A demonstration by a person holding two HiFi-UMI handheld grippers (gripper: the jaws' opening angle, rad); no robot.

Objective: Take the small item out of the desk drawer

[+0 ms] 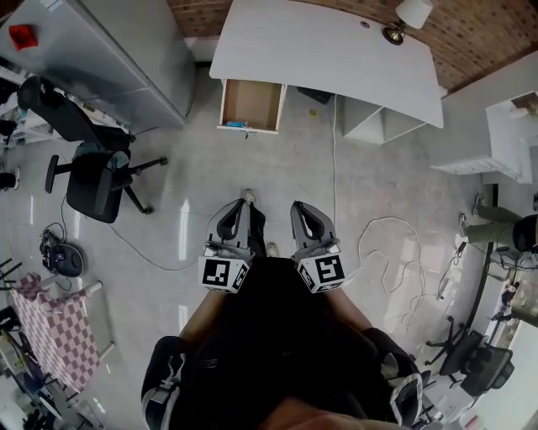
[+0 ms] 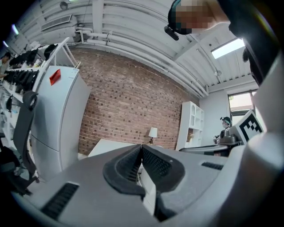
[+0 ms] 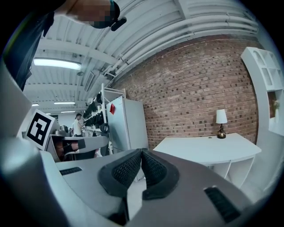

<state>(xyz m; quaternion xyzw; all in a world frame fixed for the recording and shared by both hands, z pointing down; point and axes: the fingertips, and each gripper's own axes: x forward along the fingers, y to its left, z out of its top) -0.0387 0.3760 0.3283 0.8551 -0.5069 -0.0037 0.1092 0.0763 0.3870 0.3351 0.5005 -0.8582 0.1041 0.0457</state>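
While you stand back from the desk, you hold both tools low and close to your body, side by side, noses pointing forward across the floor. Your left gripper has its jaws pressed together, the ribbed pads meeting with nothing between them; the left gripper view shows that seam running straight up the middle. Your right gripper is the same: pads closed on each other and empty, clear in the right gripper view. The marker cubes sit just in front of your dark top, level with one another.

Ahead of you, well apart from both tools, the drawer hangs open under the desk's left end, wood-coloured inside. The small item is a bluish speck at the drawer's near rim; it's too small to say what it is. Neither tool is anywhere near it.

Up on the white desk, a lamp stands at the far right corner, against the brick wall. A tall grey cabinet stands left of the desk, with a black office chair in front of it. The floor is pale grey and glossy, and a white cable loops across it to your right. A white shelf unit sits at the right, and a checked cloth hangs at your lower left.
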